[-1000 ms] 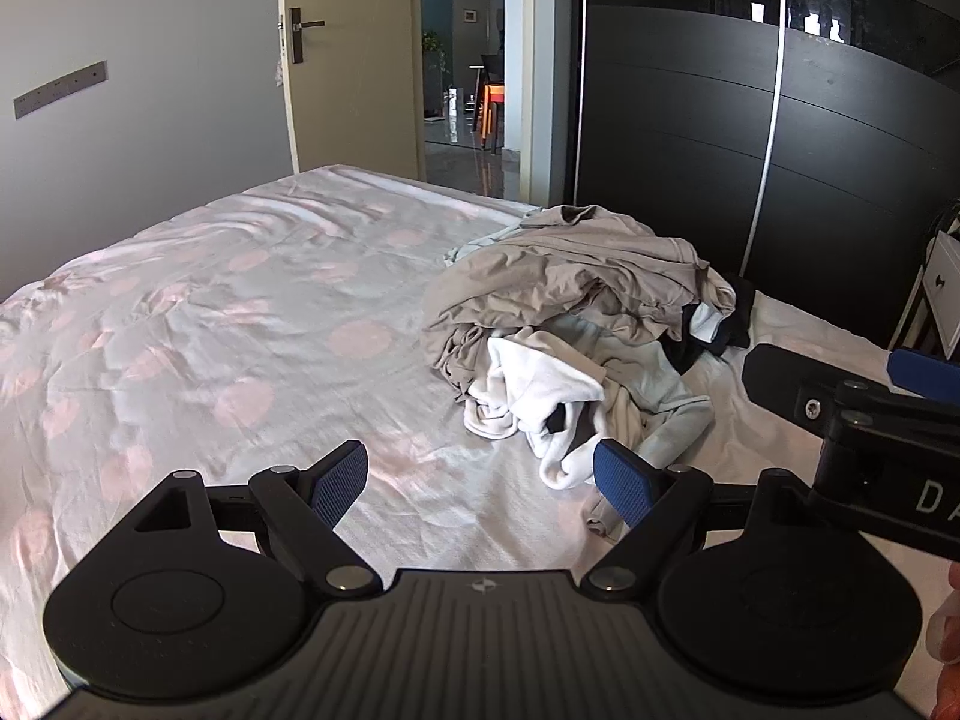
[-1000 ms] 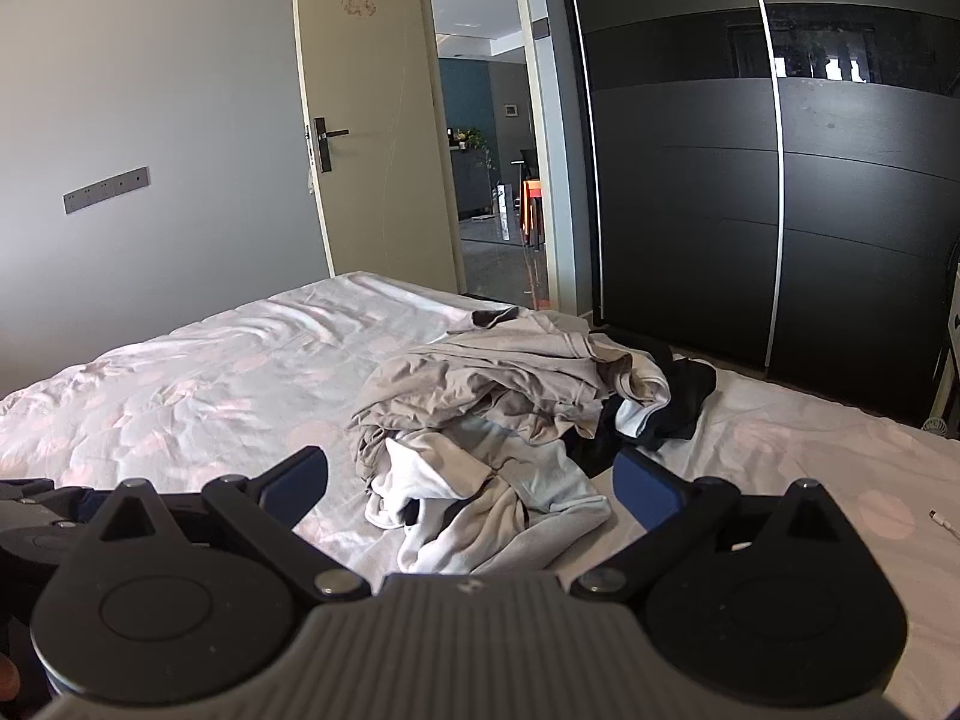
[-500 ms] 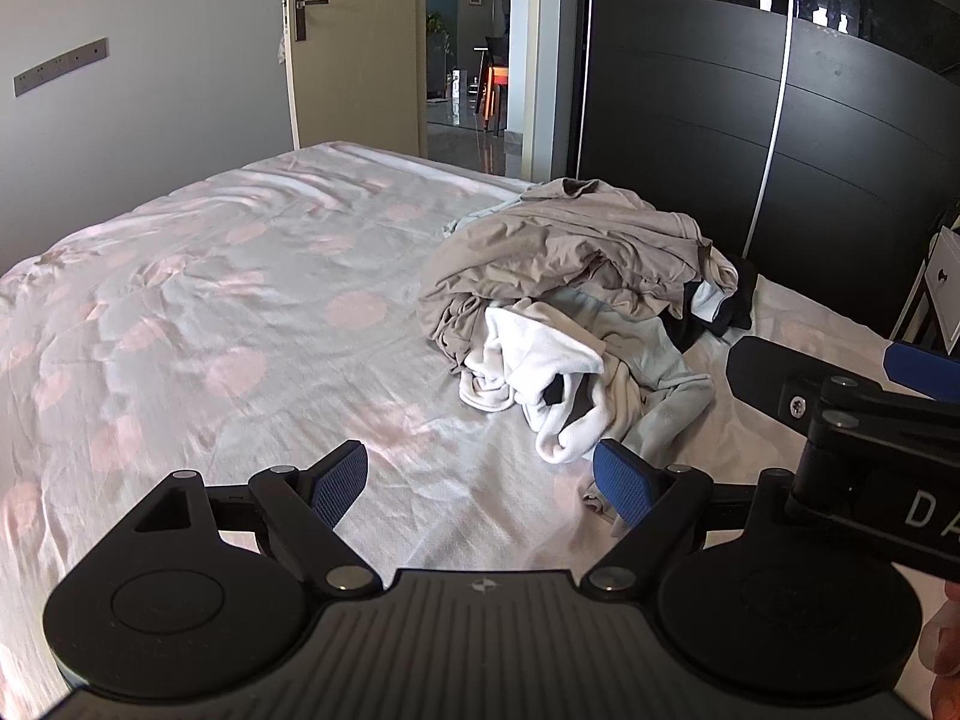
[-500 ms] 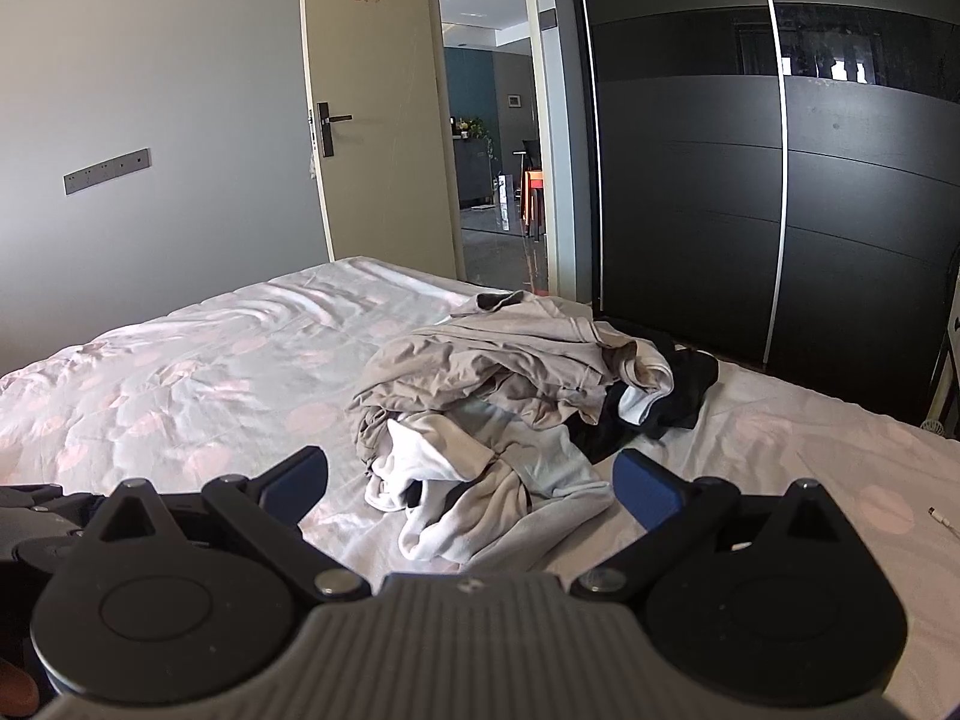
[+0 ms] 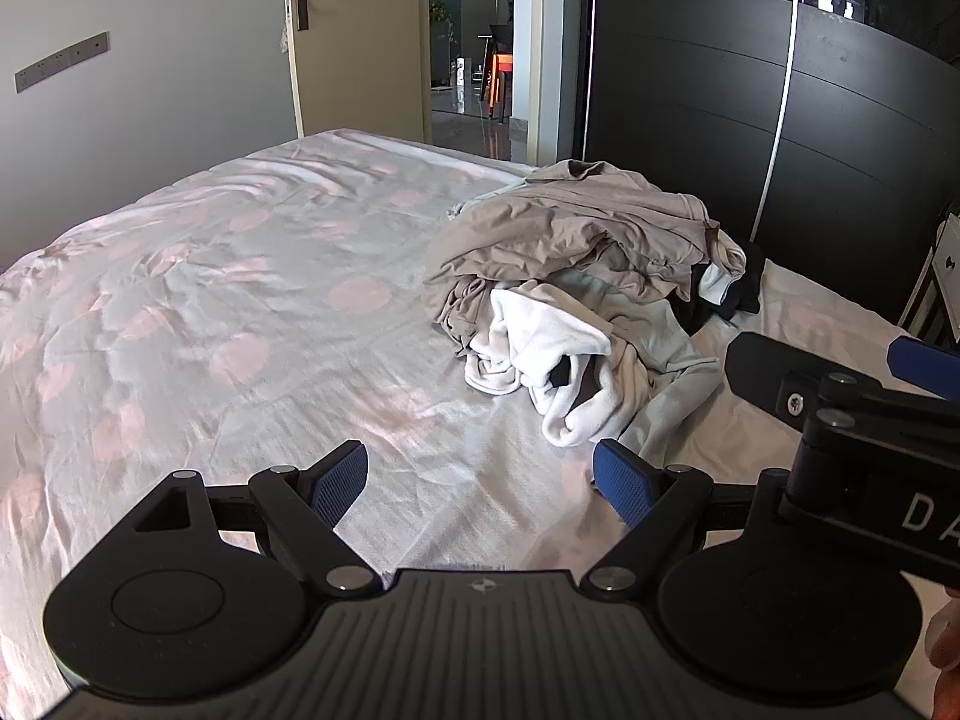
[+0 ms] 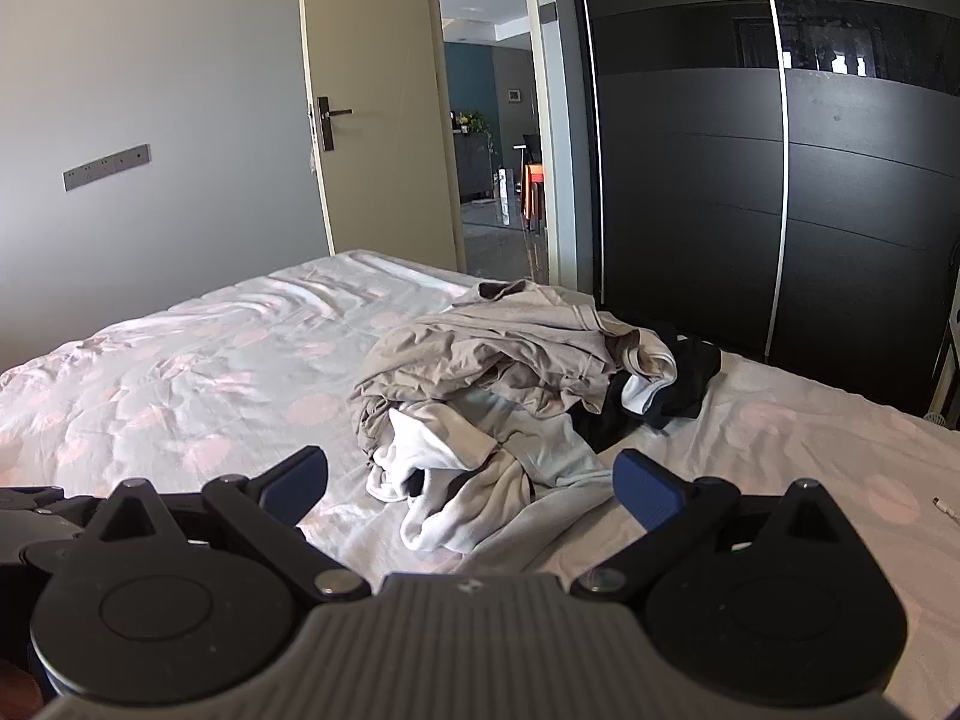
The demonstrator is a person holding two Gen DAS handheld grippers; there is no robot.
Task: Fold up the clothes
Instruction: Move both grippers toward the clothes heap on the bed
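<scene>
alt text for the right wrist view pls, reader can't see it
A crumpled pile of clothes, beige, white and black, lies unfolded on a bed with a pink-spotted sheet, just ahead of the open, empty right claw. Behind stand a dark wardrobe and an open door.

Gaping tongs [image 6: 471, 480] above clothes heap [image 6: 516, 396]

— What's different from a second ago?
— You've tipped your left hand-held gripper [image 5: 480, 474] down and brought it nearer the pile of clothes [image 5: 576, 300]; more of the bed [image 5: 210, 300] shows below the door.
— And the right hand-held gripper [image 6: 471, 483]?
— You've raised its aim: the pile sits lower in its view, closer to the blue pads [image 6: 645, 489].
</scene>
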